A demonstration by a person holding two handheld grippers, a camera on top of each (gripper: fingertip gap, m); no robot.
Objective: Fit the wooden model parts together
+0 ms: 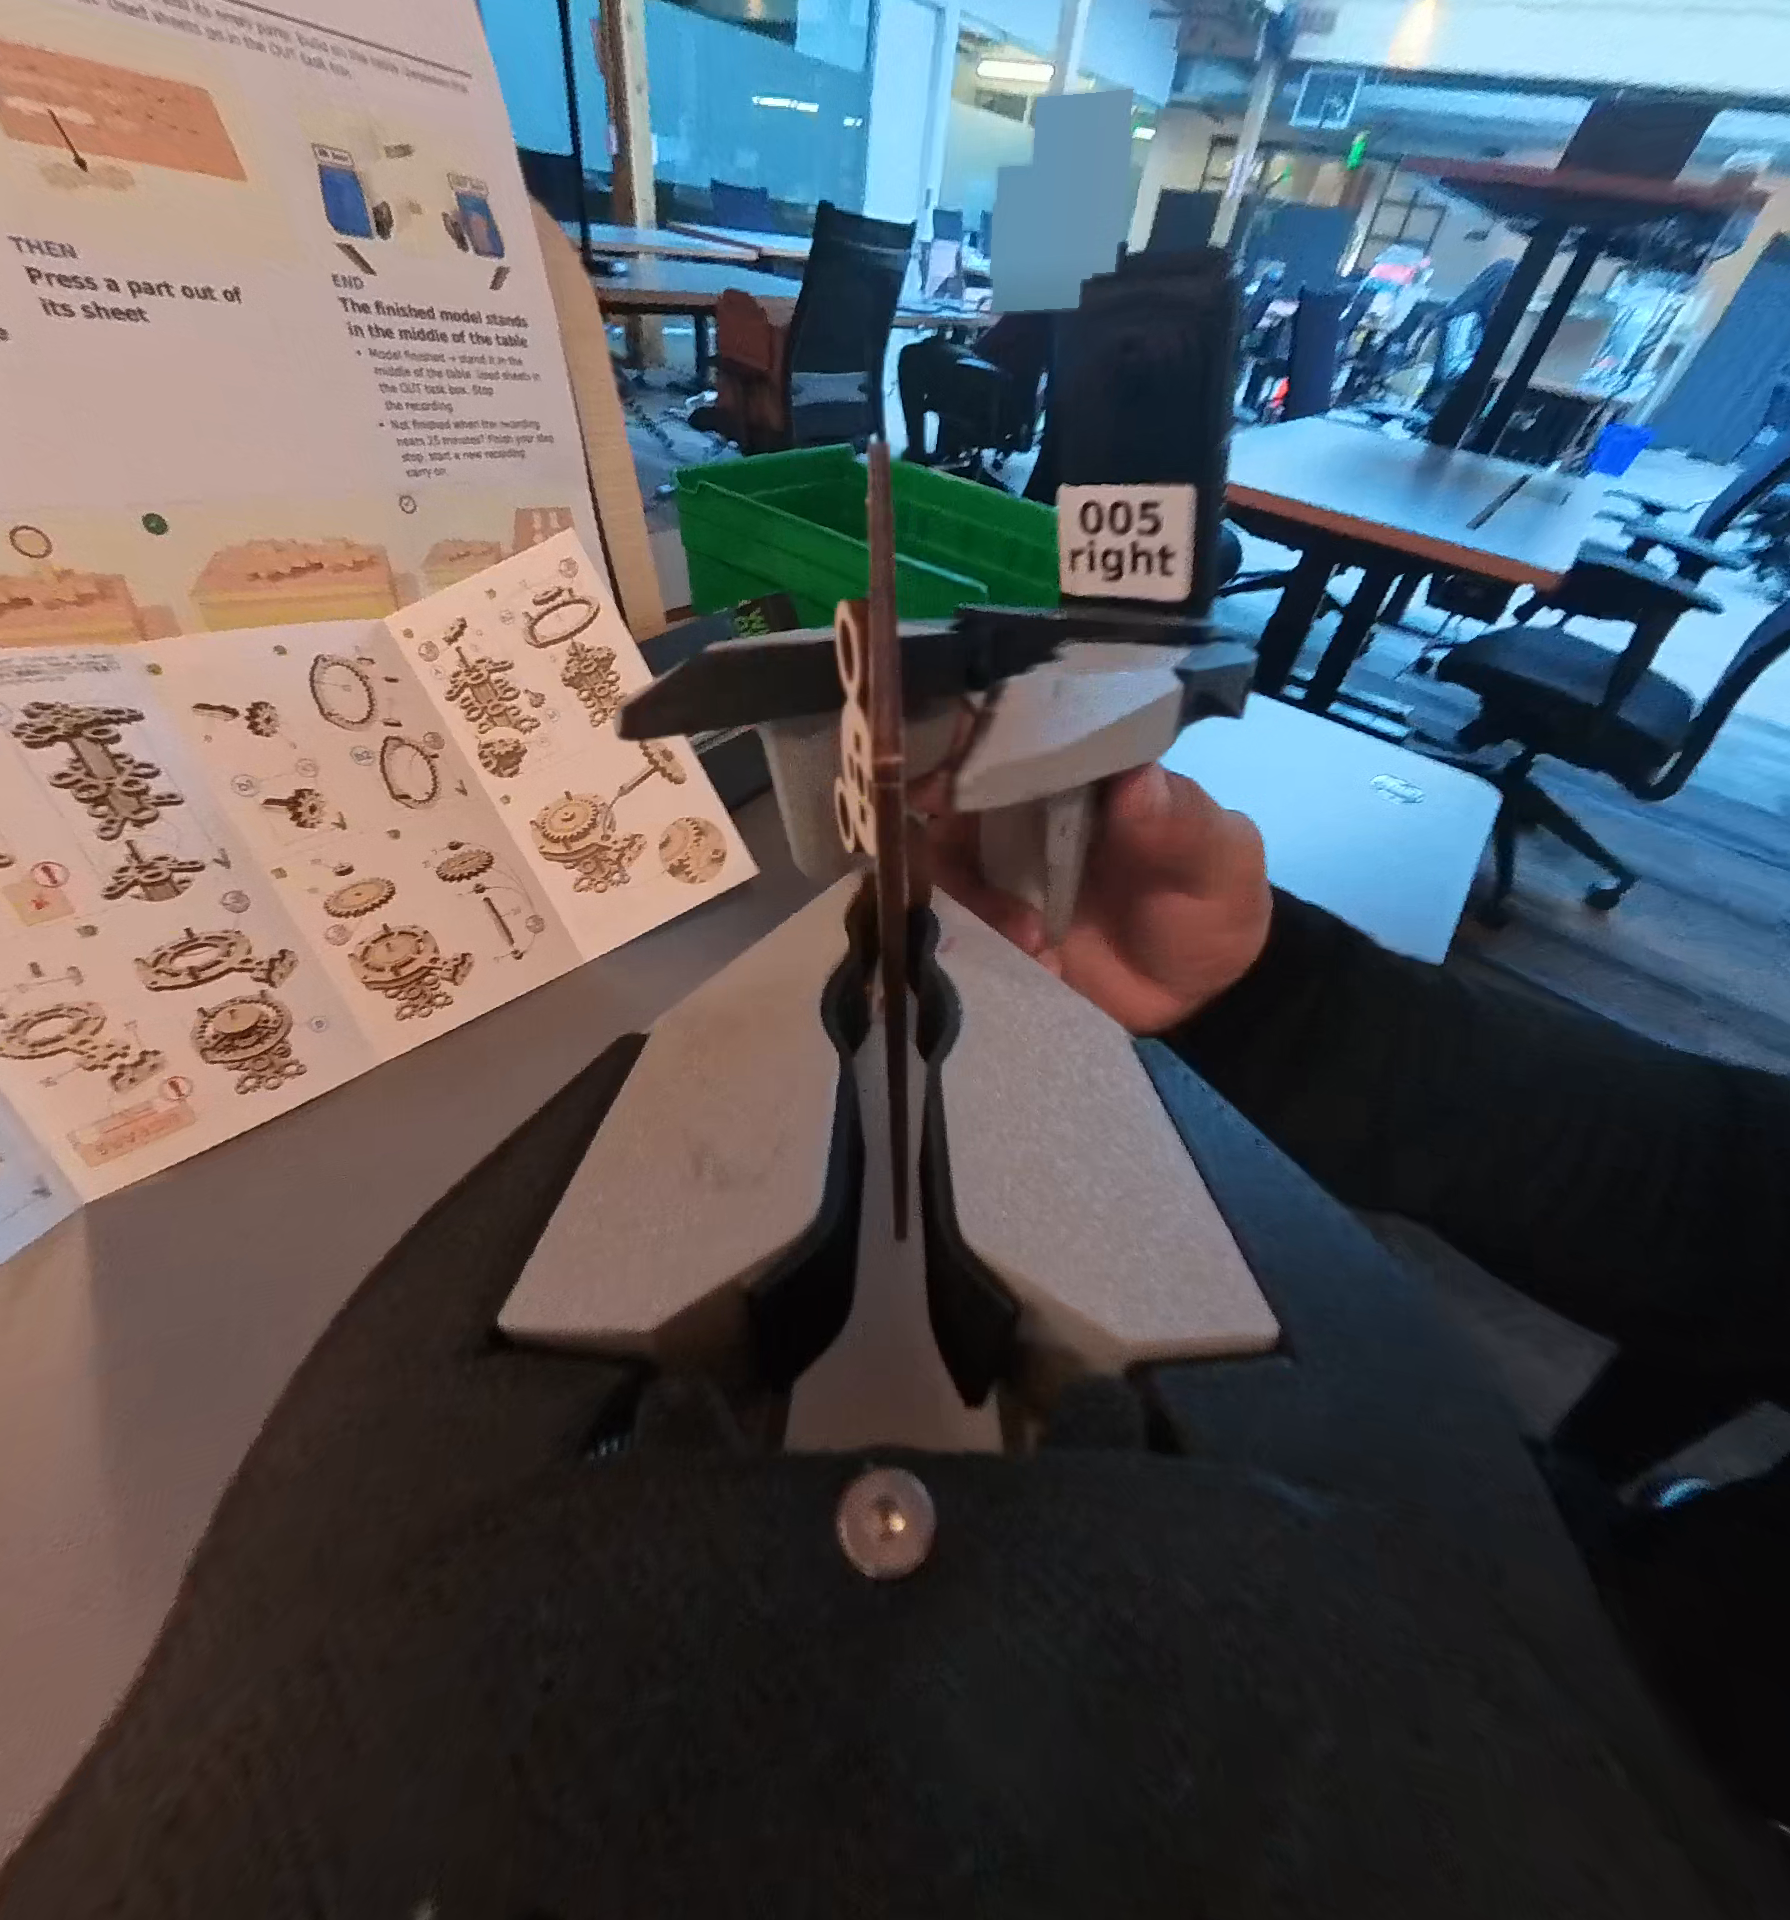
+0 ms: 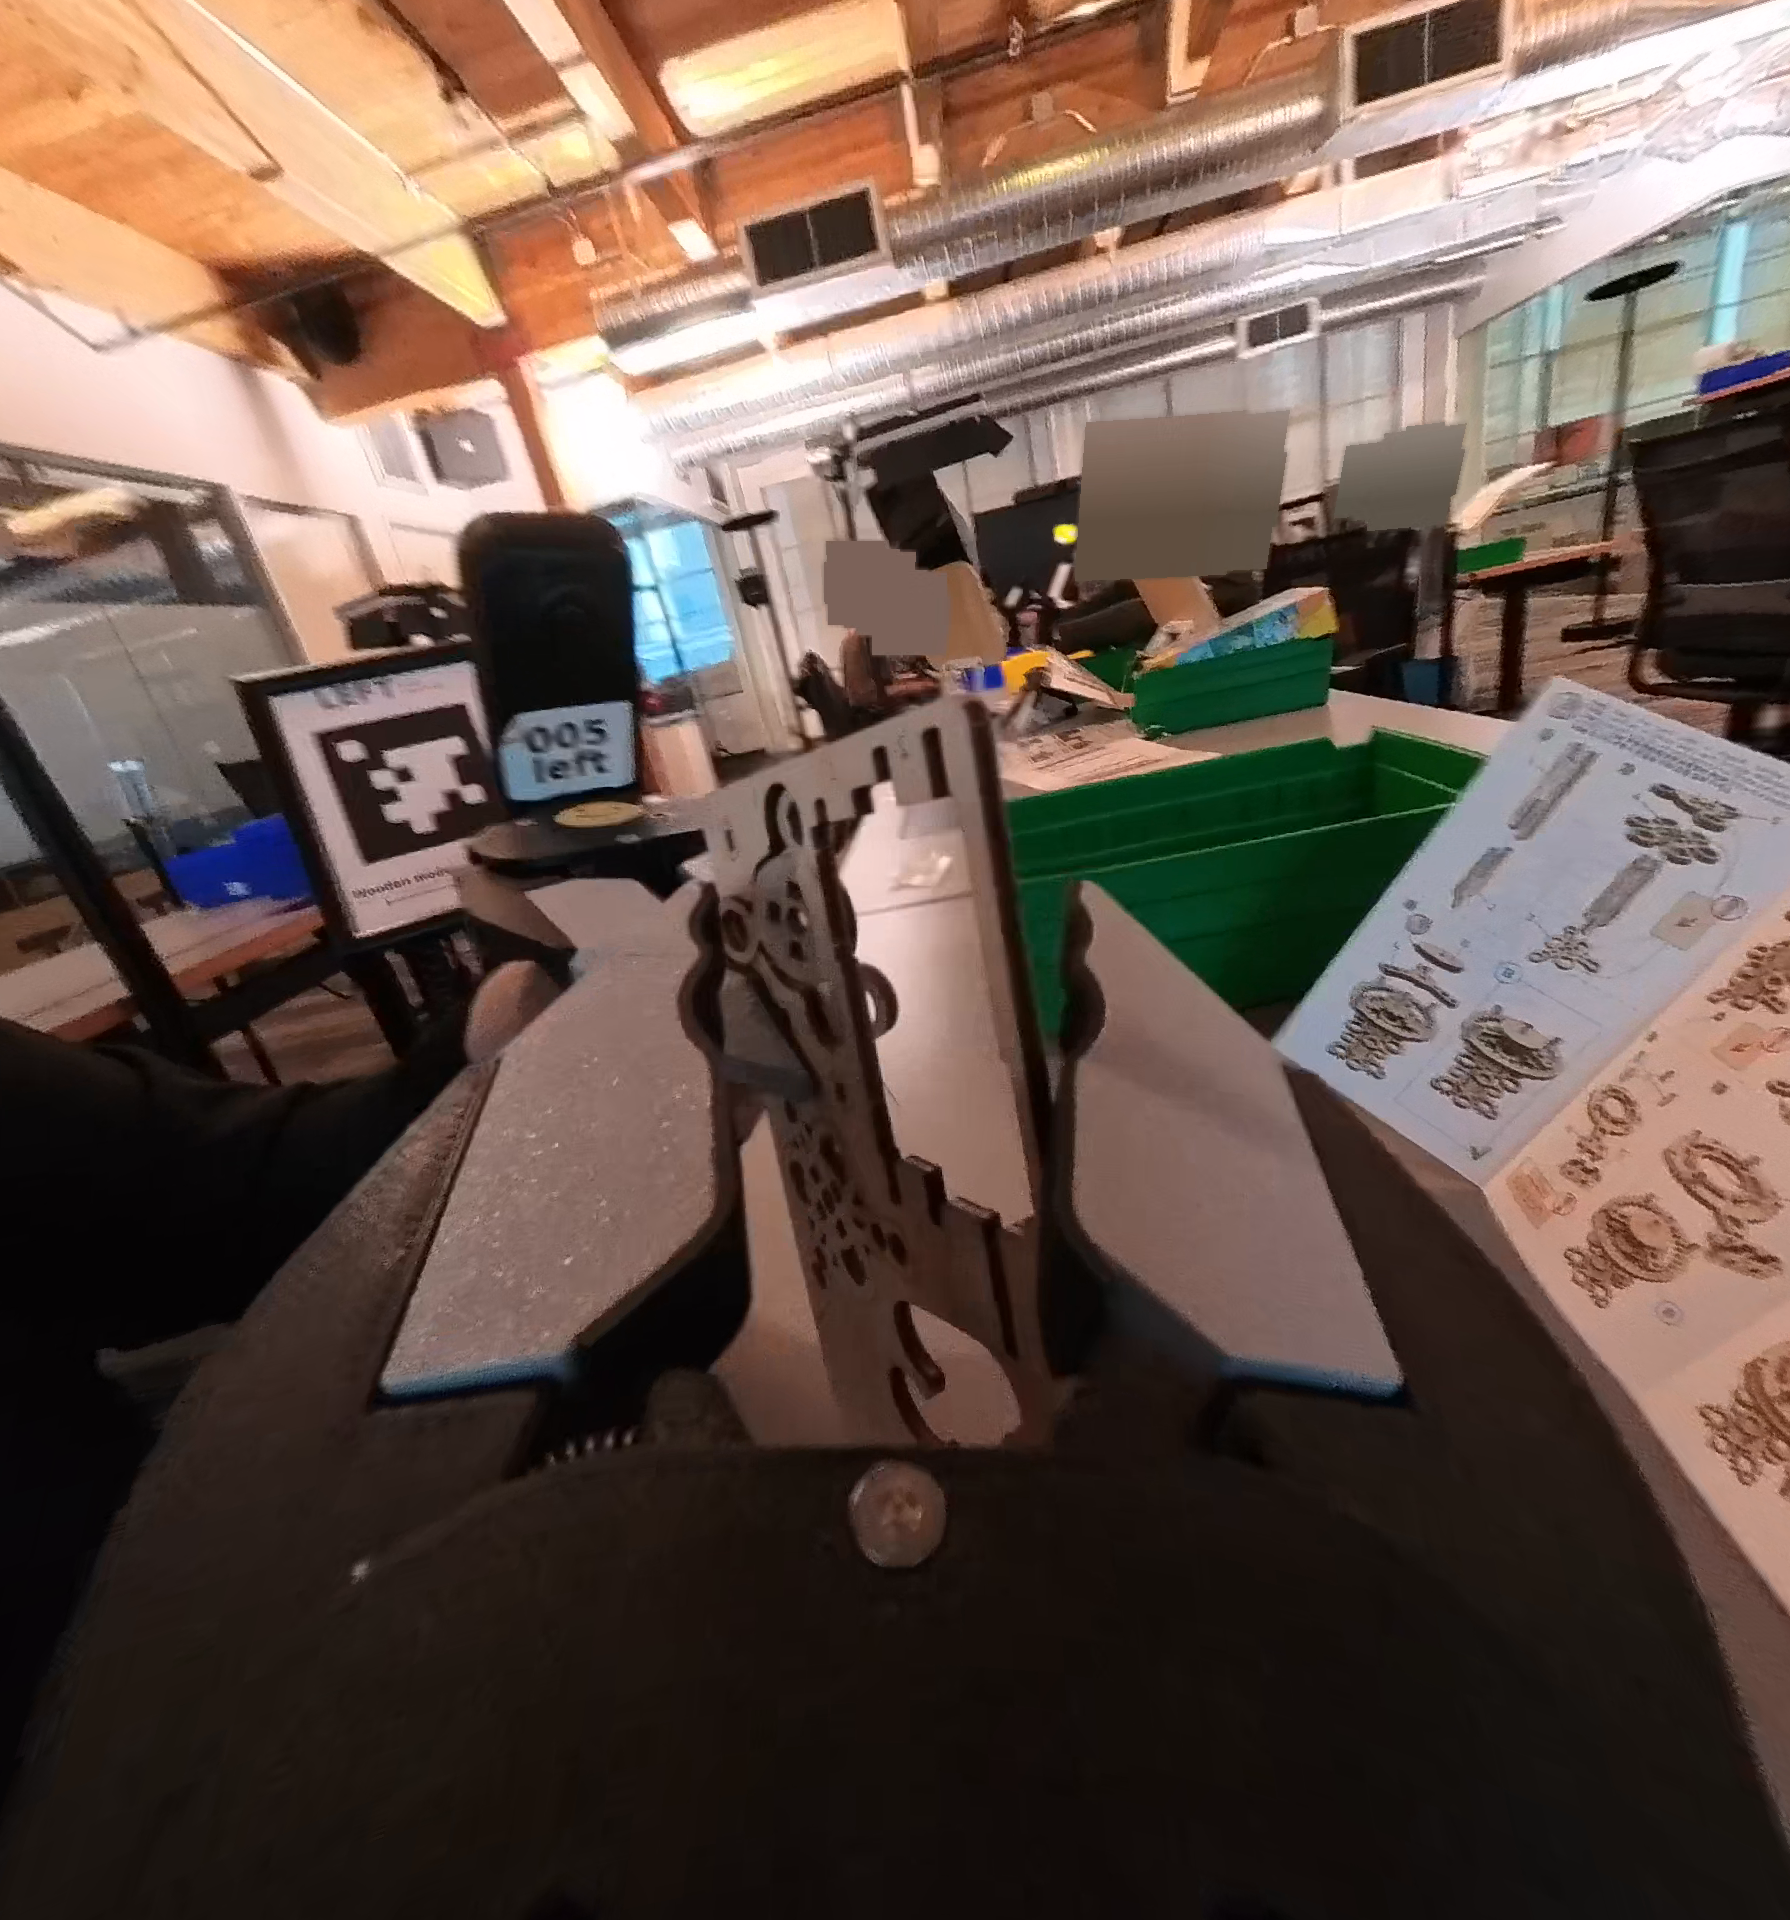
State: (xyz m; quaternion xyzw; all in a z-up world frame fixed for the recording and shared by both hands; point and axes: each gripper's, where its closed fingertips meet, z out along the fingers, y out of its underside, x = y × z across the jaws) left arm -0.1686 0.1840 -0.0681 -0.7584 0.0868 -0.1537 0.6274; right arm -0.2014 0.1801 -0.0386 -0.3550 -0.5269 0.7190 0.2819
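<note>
My left gripper (image 1: 891,935) is shut on a thin wooden sheet (image 1: 880,540), which stands upright and edge-on in the left wrist view. My right gripper (image 1: 880,800) faces it with one finger on each side of the sheet. A pale looped wooden part (image 1: 849,748) sticks out of the sheet's left face beside that finger. In the right wrist view my right gripper (image 2: 891,935) has its jaws wide apart. The cut-out sheet (image 2: 860,1226) stands slanted across the gap. The left fingertip (image 2: 704,956) touches the sheet. The left gripper's camera housing (image 2: 553,644) shows behind.
A folded instruction leaflet (image 1: 299,831) (image 2: 1649,1039) lies on the grey table (image 1: 143,1351). A poster board (image 1: 195,312) stands behind it. A green bin (image 1: 766,520) (image 2: 1234,862) sits at the back. A hand (image 1: 1161,914) holds the right gripper. A marker sign (image 2: 392,790) stands at the left. My two grippers' fingertips are within a few centimetres of each other.
</note>
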